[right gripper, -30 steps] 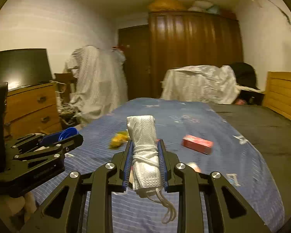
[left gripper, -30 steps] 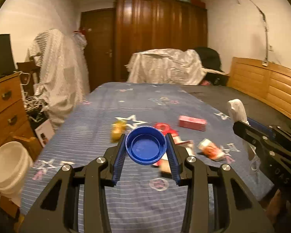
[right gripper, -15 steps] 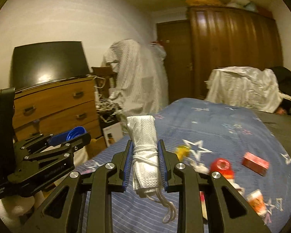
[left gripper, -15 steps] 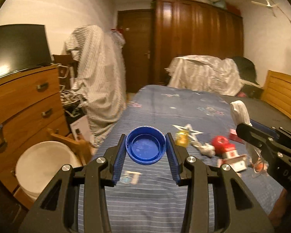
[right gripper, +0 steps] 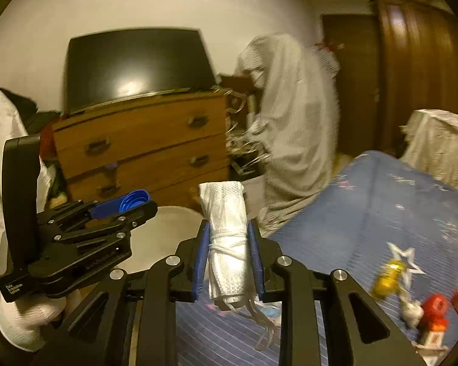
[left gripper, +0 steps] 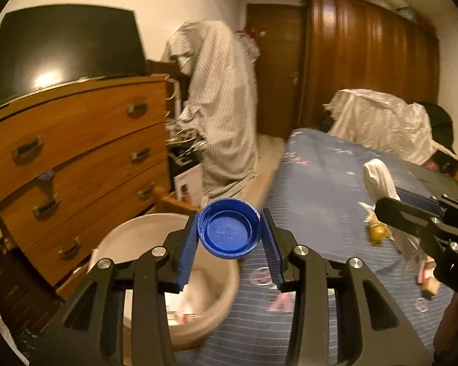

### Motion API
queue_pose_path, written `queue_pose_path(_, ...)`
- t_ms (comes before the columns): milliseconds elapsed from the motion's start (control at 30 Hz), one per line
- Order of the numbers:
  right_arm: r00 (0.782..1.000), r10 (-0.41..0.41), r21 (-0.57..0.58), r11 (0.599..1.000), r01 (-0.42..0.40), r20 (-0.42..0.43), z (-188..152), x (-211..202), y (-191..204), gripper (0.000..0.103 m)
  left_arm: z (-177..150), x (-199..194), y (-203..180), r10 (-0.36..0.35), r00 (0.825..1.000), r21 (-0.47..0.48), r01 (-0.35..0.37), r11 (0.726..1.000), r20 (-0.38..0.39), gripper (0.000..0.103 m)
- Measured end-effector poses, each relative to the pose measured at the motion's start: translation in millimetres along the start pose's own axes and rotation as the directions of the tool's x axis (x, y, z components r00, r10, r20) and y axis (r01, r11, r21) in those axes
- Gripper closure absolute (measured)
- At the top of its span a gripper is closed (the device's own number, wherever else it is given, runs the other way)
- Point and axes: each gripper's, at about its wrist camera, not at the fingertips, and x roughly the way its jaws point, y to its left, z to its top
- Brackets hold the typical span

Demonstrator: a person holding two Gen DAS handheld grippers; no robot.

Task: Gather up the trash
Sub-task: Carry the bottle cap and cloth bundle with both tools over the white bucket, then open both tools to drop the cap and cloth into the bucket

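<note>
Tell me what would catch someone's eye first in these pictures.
Probably the bright blue bottle cap pinched in the left tool, poised over the rim of a white bucket standing on the floor between the wooden dresser and the bed. Next, the rolled white cloth bundle tied with string and clamped upright in the right tool, with small litter scattered on the blue starred bedspread beyond.

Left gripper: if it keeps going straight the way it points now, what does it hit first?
Probably the white bucket beside the bed: the left gripper, shut on the blue cap, aims slightly downward over its rim, ahead of the wooden dresser. Depth is unclear in this fisheye view.
</note>
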Motion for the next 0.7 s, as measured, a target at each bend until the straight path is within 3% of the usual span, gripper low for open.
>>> queue_pose_path(167, 0.988, 0.081, -0.021, 0.996, -0.084, -0.129, 28, 77, 33, 0.077, 1, 24, 51, 0.049, 0.997, -0.039, -0.051, 0.998, -0.054, 0.065)
queue_pose_path(333, 0.955, 0.127, -0.019, 0.99, -0.137, -0.269, 44, 152, 54, 0.077, 2, 51, 88, 0.061, 0.99, -0.061, -0.069, 0.996, -0.129, 0.065)
queue_pose_path(600, 0.853, 0.147, -0.017, 0.984, -0.179, -0.5, 37, 255, 67, 0.076, -13, 94, 124, 0.037, 0.962, -0.088, -0.063, 0.994, -0.269, 0.064)
queue_pose_path(700, 0.832, 0.135, -0.032, 0.983, -0.18, -0.538, 30, 272, 66, 0.076, -21, 104, 134, 0.04, 0.953, -0.091, -0.07, 0.993, -0.299, 0.064)
